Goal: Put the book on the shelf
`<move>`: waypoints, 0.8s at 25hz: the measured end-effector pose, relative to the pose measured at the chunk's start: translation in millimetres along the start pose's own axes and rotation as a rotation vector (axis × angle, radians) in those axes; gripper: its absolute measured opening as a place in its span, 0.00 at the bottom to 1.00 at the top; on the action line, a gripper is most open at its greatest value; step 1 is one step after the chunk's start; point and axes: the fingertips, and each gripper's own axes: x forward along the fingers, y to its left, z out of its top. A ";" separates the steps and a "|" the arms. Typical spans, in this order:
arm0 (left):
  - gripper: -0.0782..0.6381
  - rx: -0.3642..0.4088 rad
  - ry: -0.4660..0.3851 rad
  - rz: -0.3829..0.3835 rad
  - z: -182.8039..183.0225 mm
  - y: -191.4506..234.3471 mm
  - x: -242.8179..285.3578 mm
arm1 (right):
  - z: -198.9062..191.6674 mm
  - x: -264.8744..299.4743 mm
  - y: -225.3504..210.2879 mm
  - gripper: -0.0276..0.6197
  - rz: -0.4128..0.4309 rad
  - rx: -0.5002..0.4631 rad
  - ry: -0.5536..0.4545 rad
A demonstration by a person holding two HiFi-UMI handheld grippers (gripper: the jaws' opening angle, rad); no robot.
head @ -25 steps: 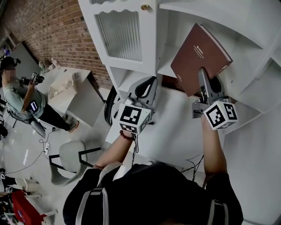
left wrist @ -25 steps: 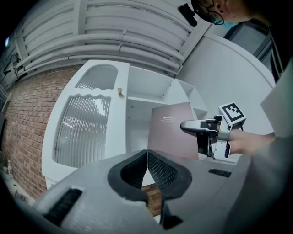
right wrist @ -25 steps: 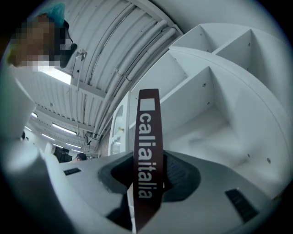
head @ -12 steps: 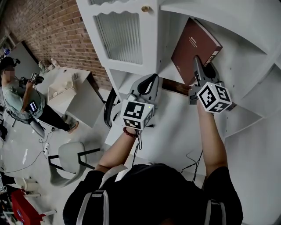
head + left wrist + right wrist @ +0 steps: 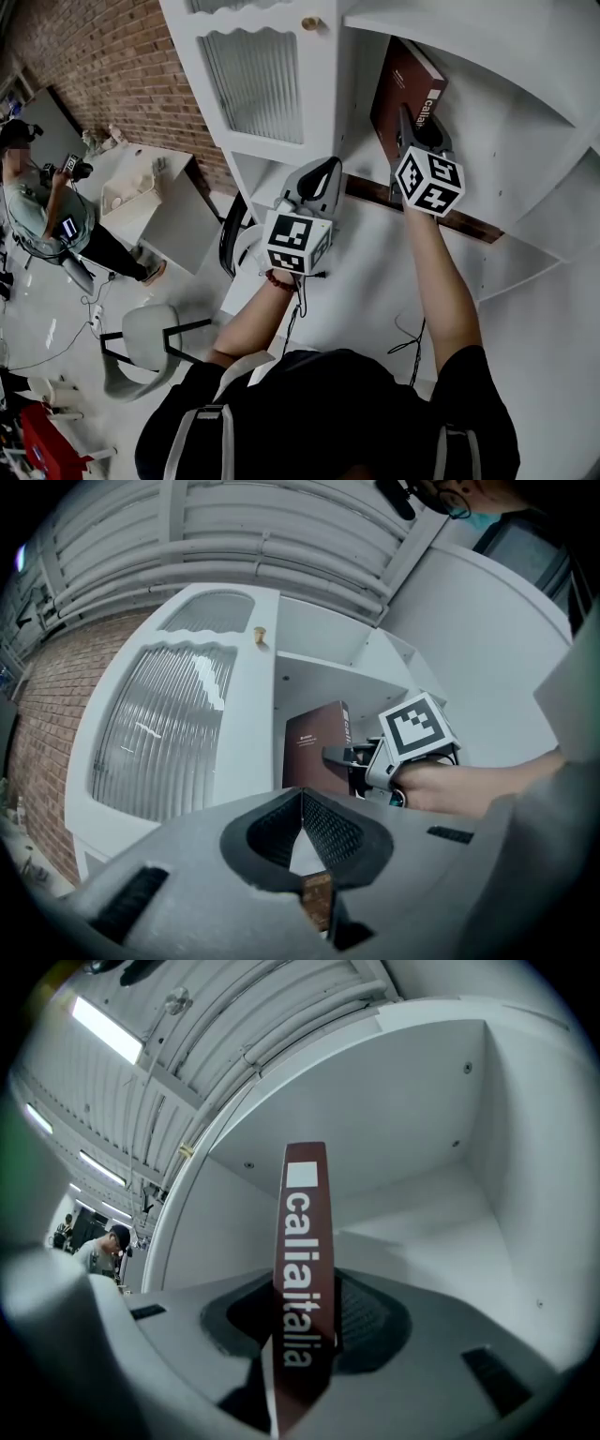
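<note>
Dark red-brown hardcover book [image 5: 398, 80] upright in white shelf compartment [image 5: 487, 103], spine outward, pinched at lower spine by right gripper [image 5: 405, 120] fingers. Likely stiff, fairly heavy, smooth-covered: hold near spine. Left gripper [image 5: 302, 799] fingers closed, empty.

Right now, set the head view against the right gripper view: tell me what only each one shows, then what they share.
Only the head view: the left gripper, the ribbed glass door, the brick wall and a chair.
Only the right gripper view: ceiling lights, and the spine lettering of the brown book seen head on between the jaws.
Both: the brown book, gripped by the right gripper, standing in the white shelf.
</note>
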 end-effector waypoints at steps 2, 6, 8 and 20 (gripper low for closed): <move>0.14 -0.003 0.004 0.002 -1.4 0.7 1.6 | -3.7 7.5 0.6 0.27 -0.012 -0.015 0.007; 0.14 0.011 0.014 0.011 -5.3 2.6 2.1 | -8.8 19.2 1.0 0.27 -0.040 -0.033 0.001; 0.14 0.021 0.019 0.012 -6.9 2.3 1.7 | -11.3 24.3 1.8 0.27 -0.048 -0.036 0.002; 0.14 -0.007 0.028 0.020 -7.2 2.4 -9.0 | -8.3 30.1 40.9 0.40 0.104 0.091 0.039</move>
